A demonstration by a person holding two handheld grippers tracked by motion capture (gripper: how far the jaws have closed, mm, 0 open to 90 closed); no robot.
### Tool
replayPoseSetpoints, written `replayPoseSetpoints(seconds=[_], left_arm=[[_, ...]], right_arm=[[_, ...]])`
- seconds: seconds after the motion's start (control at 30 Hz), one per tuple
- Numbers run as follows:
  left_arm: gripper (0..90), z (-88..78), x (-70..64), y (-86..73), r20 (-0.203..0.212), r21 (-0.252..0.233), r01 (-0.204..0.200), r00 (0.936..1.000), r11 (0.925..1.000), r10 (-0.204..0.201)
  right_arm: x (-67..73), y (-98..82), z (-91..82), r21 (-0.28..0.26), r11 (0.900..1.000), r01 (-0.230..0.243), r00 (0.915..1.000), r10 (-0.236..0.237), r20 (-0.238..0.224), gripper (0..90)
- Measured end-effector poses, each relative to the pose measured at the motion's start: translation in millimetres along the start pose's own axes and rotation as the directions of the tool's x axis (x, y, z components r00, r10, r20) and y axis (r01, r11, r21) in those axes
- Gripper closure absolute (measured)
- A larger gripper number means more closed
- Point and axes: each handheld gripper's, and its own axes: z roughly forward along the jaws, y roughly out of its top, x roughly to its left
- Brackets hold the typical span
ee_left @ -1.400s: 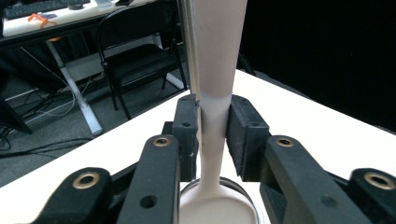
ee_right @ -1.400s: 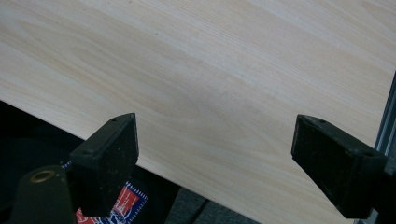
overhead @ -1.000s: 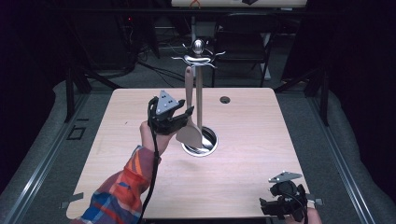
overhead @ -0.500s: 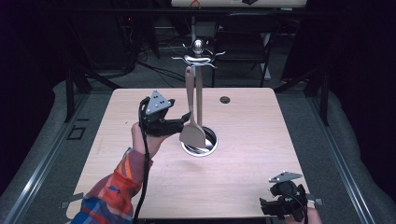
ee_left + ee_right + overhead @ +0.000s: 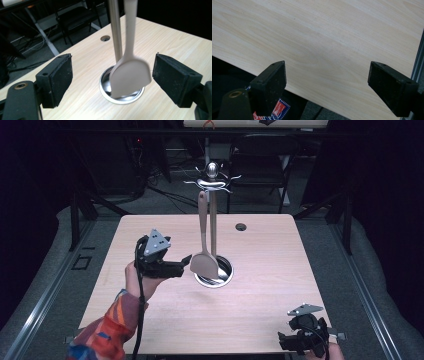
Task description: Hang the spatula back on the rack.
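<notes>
A beige spatula (image 5: 204,264) hangs by its handle from a hook of a metal utensil stand (image 5: 213,215). Its blade dangles just above the stand's round steel base (image 5: 224,276). My left gripper (image 5: 181,266) is open just left of the blade, not touching it. In the left gripper view the spatula (image 5: 130,75) and the pole (image 5: 115,32) show between and beyond the open left gripper (image 5: 113,72). My right gripper (image 5: 286,341) rests at the table's near right corner. It is open (image 5: 329,82) over bare wood, holding nothing.
The light wooden table (image 5: 260,250) has a dark cable hole (image 5: 241,226) near its far edge. More curved hooks (image 5: 227,179) spread around the stand's top. A chair (image 5: 260,160) stands beyond the table. A patterned sleeve (image 5: 107,330) comes in at the lower left.
My left gripper has drawn back to the left and toward the near side, away from the spatula, which stays hanging on the stand. The right gripper has not moved.
</notes>
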Motion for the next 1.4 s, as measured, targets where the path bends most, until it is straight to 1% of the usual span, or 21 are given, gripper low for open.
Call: replayPoseSetpoints(seconds=[0.07,0.1,0.2,0.3,0.37,0.43,0.5,0.57,0.7,0.77,0.83,0.87,0.97,1.07,1.13,1.2,1.23,1.3,1.33,1.37,1.4], left_arm=[[15.5,-2.7,1.7,-5.9,0.006,0.02,0.004,1.0,0.9998,-0.004],[15.3,-2.8,1.9,-9.9,0.01,0.04,0.002,0.9999,0.9992,-0.002],[13.7,-2.3,1.3,-24.2,0.01,0.099,-0.004,0.9999,0.995,0.003],[12.2,-3.3,1.5,-38.3,0.005,0.134,0.005,1.0,0.991,-0.005],[10.7,-4.4,2.2,-46.9,0.001,0.161,0.013,0.9999,0.9869,-0.013],[9.9,-5.5,2.6,-52.8,-0.001,0.185,0.01,0.9999,0.9826,-0.01],[8.8,-8.3,3.2,-59.0,-0.004,0.211,0.005,1.0,0.9775,-0.004],[8.0,-10.3,3.3,-63.6,-0.008,0.222,0.011,0.9999,0.9749,-0.01],[6.7,-12.9,3.2,-73.5,0.007,0.25,0.028,0.9995,0.9679,-0.03],[6.7,-13.5,0.9,-79.0,0.006,0.262,0.021,0.9997,0.965,-0.024],[6.2,-11.9,-3.0,-86.1,0.011,0.287,0.008,0.9999,0.9579,-0.012],[5.4,-10.4,-4.8,-90.0,0.019,0.307,0.0,0.9998,0.9518,-0.006],[2.4,-4.4,-9.9,-103.3,0.042,0.362,-0.003,0.9991,0.9323,-0.013],[1.4,-1.4,-12.7,-112.4,0.048,0.385,0.006,0.9985,0.9228,-0.026],[0.3,0.5,-14.6,-118.2,0.042,0.399,0.018,0.9984,0.9168,-0.038],[0.0,2.0,-15.6,-124.9,0.044,0.405,0.024,0.998,0.9139,-0.046],[0.0,3.1,-15.6,-128.9,0.049,0.415,0.026,0.9975,0.9095,-0.05],[0.0,4.7,-14.3,-133.5,0.069,0.427,0.023,0.9959,0.9039,-0.058],[0.0,6.2,-12.9,-137.3,0.104,0.446,0.009,0.9927,0.895,-0.062],[0.0,7.0,-12.2,-139.3,0.119,0.456,0.011,0.9903,0.8901,-0.073],[0.0,7.6,-11.5,-141.4,0.128,0.463,0.015,0.9882,0.8865,-0.084]], right_arm=[[0.7,-0.1,-0.1,-0.005,1.0,-0.002,1.0,0.002,0.004,14.5],[0.8,-0.1,-0.2,-0.006,1.0,-0.002,1.0,0.002,0.004,14.5],[1.2,0.0,0.1,-0.004,1.0,0.0,1.0,0.0,0.008,14.5],[1.2,0.0,0.1,-0.002,1.0,0.0,1.0,0.0,0.01,14.5],[1.4,-0.1,-0.1,0.002,1.0,0.005,0.9999,-0.005,0.015,14.4],[1.5,0.3,-0.6,0.012,1.0,0.015,0.9997,-0.015,0.019,14.4],[2.0,0.2,-0.1,0.006,1.0,0.013,0.9998,-0.013,0.014,14.5],[2.1,0.2,-0.3,0.005,1.0,0.013,0.9998,-0.013,0.016,14.4],[2.6,0.2,0.3,0.002,1.0,0.012,0.9999,-0.012,0.009,14.4],[2.6,0.4,0.0,0.008,1.0,0.016,0.9998,-0.016,0.014,14.4],[2.5,0.4,-0.1,0.009,1.0,0.018,0.9998,-0.018,0.014,14.4],[2.7,0.4,0.0,0.008,1.0,0.016,0.9998,-0.016,0.015,14.4],[3.1,0.2,0.5,0.004,1.0,0.014,0.9998,-0.014,0.017,14.4],[3.0,0.3,0.0,0.009,1.0,0.018,0.9996,-0.018,0.022,14.4],[3.1,0.4,0.2,0.01,1.0,0.018,0.9996,-0.018,0.022,14.4],[3.2,0.5,0.6,0.012,1.0,0.021,0.9996,-0.021,0.018,14.4],[3.3,0.5,0.6,0.014,1.0,0.024,0.9995,-0.024,0.022,14.4],[3.8,0.6,0.5,0.013,1.0,0.026,0.9994,-0.026,0.021,14.4],[4.0,0.4,0.4,0.011,1.0,0.028,0.9993,-0.028,0.023,14.4],[3.4,0.9,-1.3,0.026,0.999,0.046,0.9985,-0.047,0.028,14.4],[3.6,0.7,-1.5,0.026,0.998,0.049,0.9982,-0.05,0.031,14.4]])
